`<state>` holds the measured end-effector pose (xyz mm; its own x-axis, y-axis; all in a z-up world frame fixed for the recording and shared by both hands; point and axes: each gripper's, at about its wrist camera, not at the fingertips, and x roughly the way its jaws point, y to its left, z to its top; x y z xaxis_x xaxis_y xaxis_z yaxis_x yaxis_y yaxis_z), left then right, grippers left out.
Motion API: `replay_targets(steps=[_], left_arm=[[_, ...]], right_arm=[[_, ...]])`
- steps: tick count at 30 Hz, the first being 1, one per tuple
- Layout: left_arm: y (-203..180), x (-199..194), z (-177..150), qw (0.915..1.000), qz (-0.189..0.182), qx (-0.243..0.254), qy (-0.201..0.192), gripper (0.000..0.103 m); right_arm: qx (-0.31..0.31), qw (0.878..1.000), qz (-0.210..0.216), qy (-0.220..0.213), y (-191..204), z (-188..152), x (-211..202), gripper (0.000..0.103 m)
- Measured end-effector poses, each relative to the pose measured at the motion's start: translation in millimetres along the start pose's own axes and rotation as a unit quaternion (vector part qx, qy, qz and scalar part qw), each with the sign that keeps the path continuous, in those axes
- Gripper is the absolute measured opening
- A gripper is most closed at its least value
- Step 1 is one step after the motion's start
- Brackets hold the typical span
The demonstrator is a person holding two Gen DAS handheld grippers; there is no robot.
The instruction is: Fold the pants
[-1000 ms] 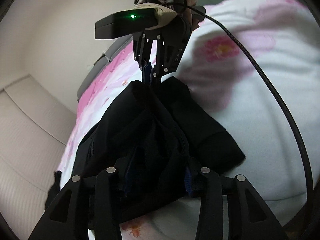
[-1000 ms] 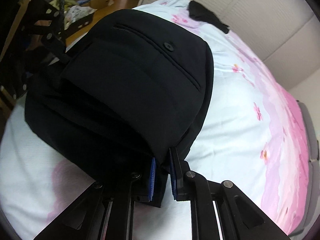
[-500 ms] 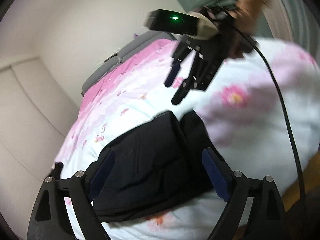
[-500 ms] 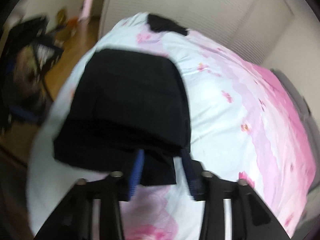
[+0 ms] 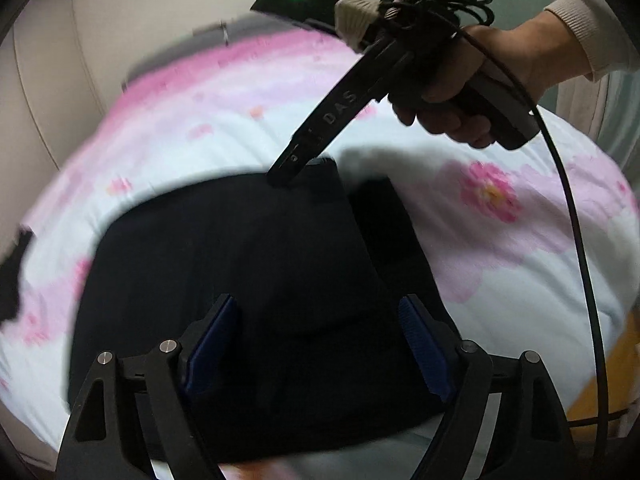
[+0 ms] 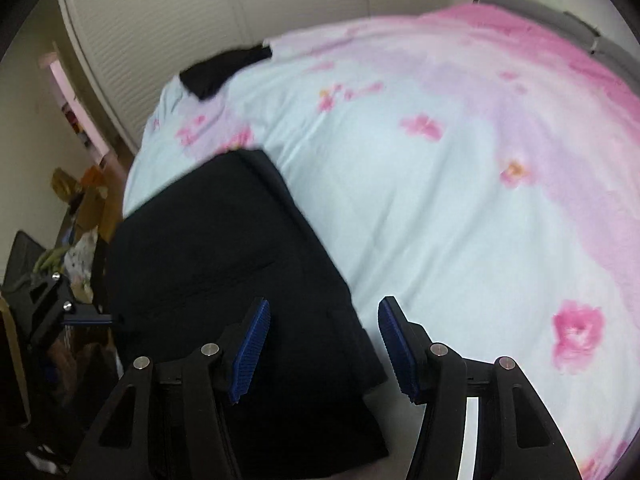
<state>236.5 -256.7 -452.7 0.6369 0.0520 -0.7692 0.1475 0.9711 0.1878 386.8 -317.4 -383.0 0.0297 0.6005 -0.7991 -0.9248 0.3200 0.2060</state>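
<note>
Now your left gripper (image 5: 320, 344) wide, over folded pants (image 5: 240, 264); only left view shows your hand (image 5: 472, 80). Right gripper (image 6: 324, 344) wide; second dark cloth (image 6: 224, 68) clearer there.

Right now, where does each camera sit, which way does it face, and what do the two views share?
Left wrist: on the open left gripper, looking over the folded black pants toward the right hand holding the right gripper.
Right wrist: on the open right gripper, looking along the floral bedspread toward a white wardrobe.
Shared: pants, bedspread.
</note>
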Motion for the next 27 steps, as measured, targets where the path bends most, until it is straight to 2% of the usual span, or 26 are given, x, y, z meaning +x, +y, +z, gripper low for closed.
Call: replay_targets(steps=[3, 6, 9, 13, 16, 18, 20, 22, 24, 25, 27], left_arm=[[-1.8, 13.6, -19.3, 0.9984, -0.025, -0.034, 0.038, 0.082], [-2.5, 18.5, -30.8, 0.9970, -0.024, -0.054, 0.050, 0.081], [-6.7, 14.9, -27.7, 0.9971, -0.021, -0.055, 0.049, 0.078], [4.7, -14.3, -12.1, 0.9951, -0.035, -0.084, 0.038, 0.075], [26.9, -48.2, 3.4, 0.9936, -0.041, -0.104, 0.018, 0.078], [50.6, -69.3, 9.3, 0.9947, -0.024, -0.100, -0.001, 0.088], [75.4, -79.3, 11.5, 0.9953, -0.005, -0.096, -0.012, 0.096], [103.7, -79.7, 10.3, 0.9949, 0.015, -0.099, -0.009, 0.098], [130.8, -73.0, 7.0, 0.9935, 0.032, -0.109, 0.001, 0.098], [143.4, -69.0, 5.8, 0.9924, 0.039, -0.117, 0.005, 0.098], [172.8, -57.4, 1.1, 0.9887, 0.045, -0.142, 0.017, 0.098]], right_arm=[[-0.025, 0.999, -0.016, 0.038, 8.0, -15.6, 14.0, 0.057], [-0.023, 0.998, -0.021, 0.059, 5.6, -30.9, 19.1, 0.060], [-0.014, 0.997, -0.025, 0.077, 4.7, -41.2, 23.2, 0.063], [0.031, 0.998, -0.029, 0.046, -0.4, -45.5, 4.0, 0.063], [0.130, 0.991, -0.025, 0.000, -6.3, -61.8, -29.9, 0.065], [0.208, 0.978, -0.015, -0.030, -7.6, -81.6, -50.5, 0.073], [0.280, 0.958, -0.012, -0.064, 0.2, -104.7, -65.6, 0.074], [0.341, 0.936, -0.015, -0.089, 10.0, -121.7, -71.8, 0.076], [0.411, 0.903, -0.015, -0.124, 25.4, -137.0, -72.9, 0.076], [0.427, 0.894, -0.018, -0.131, 29.1, -142.4, -71.8, 0.077], [0.474, 0.869, -0.024, -0.142, 41.4, -154.0, -61.5, 0.078]])
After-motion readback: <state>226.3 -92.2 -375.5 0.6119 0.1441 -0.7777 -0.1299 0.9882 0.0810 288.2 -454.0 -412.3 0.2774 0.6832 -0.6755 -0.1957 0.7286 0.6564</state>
